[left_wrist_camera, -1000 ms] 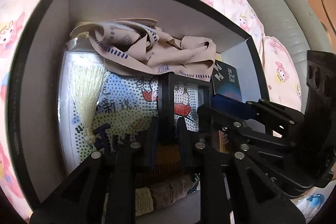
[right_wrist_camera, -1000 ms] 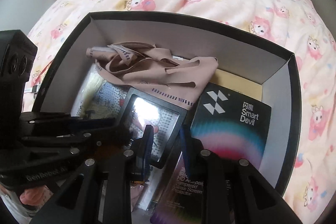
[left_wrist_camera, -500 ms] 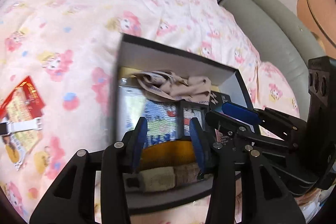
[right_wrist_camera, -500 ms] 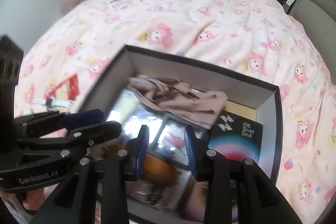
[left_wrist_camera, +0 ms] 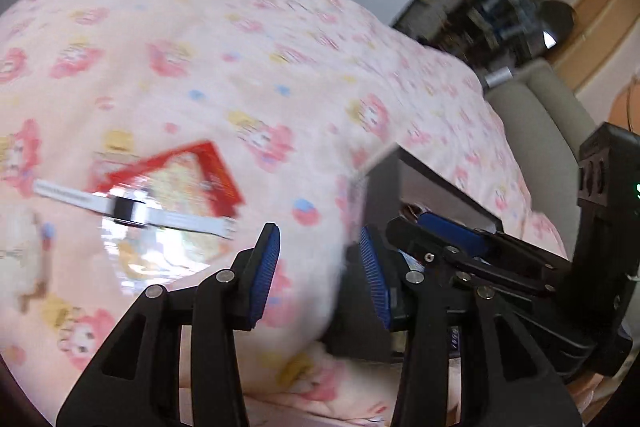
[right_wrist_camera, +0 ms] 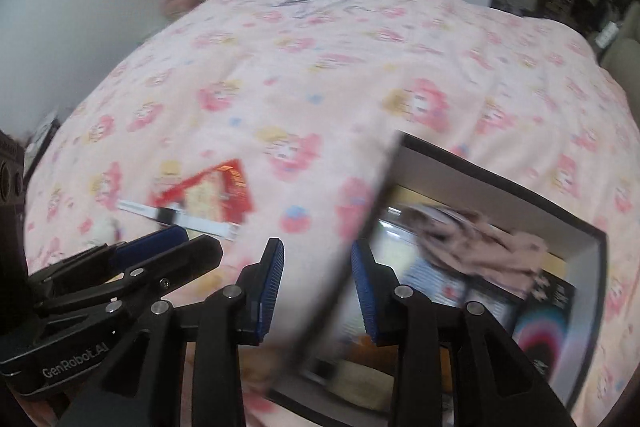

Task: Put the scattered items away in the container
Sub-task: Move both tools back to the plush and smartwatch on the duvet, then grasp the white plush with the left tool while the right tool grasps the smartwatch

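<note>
Left claw (left_wrist_camera: 316, 271) jaws apart above bedspread (left_wrist_camera: 200, 67), right claw (right_wrist_camera: 316, 287) apart over box (right_wrist_camera: 500, 179) edge

Packet (right_wrist_camera: 202, 197) on bedspread (right_wrist_camera: 320, 75), left of box (right_wrist_camera: 500, 183); cloth (right_wrist_camera: 480, 241) inside box.
</note>
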`<state>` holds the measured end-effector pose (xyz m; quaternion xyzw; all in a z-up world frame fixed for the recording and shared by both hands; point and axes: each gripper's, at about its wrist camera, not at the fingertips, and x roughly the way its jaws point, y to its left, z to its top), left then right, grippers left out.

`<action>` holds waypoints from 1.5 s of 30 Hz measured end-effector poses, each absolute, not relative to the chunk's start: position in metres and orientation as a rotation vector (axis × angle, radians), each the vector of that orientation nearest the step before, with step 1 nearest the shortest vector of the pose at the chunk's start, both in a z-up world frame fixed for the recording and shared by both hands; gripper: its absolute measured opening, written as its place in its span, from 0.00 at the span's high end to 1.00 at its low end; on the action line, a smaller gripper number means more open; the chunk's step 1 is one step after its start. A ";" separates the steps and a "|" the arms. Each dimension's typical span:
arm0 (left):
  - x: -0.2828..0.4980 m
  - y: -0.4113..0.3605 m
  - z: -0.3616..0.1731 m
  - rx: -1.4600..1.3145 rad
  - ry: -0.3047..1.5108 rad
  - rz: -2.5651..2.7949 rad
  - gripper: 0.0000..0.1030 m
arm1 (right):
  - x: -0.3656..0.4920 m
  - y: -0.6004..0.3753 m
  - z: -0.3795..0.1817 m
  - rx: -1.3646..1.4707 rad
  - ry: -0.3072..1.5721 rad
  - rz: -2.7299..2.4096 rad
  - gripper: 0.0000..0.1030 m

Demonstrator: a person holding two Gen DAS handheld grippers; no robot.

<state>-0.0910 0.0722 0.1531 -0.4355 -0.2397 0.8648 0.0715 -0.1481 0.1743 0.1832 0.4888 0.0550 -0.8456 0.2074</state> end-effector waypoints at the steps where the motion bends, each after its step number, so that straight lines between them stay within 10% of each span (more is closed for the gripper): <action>1: -0.086 0.062 0.155 -1.295 -0.724 2.638 0.58 | -0.149 0.163 0.184 1.355 0.155 -2.334 0.69; 25: 0.004 -0.140 0.038 -1.549 -1.480 2.825 0.49 | -0.146 -0.050 0.093 1.546 0.286 -1.743 0.56; 35: -0.004 -0.138 -0.003 -1.588 -1.479 2.690 0.31 | -0.139 -0.077 0.063 1.549 0.431 -1.749 0.56; 37: -0.011 -0.137 -0.004 -1.557 -1.484 2.675 0.32 | -0.142 -0.074 0.063 1.522 0.464 -1.806 0.56; 41: -0.023 -0.127 -0.001 -1.472 -1.448 2.633 0.67 | -0.151 -0.055 0.075 1.434 0.443 -1.920 0.56; 45: -0.023 -0.118 0.003 -1.414 -1.415 2.630 0.69 | -0.166 -0.038 0.067 1.463 0.546 -1.963 0.56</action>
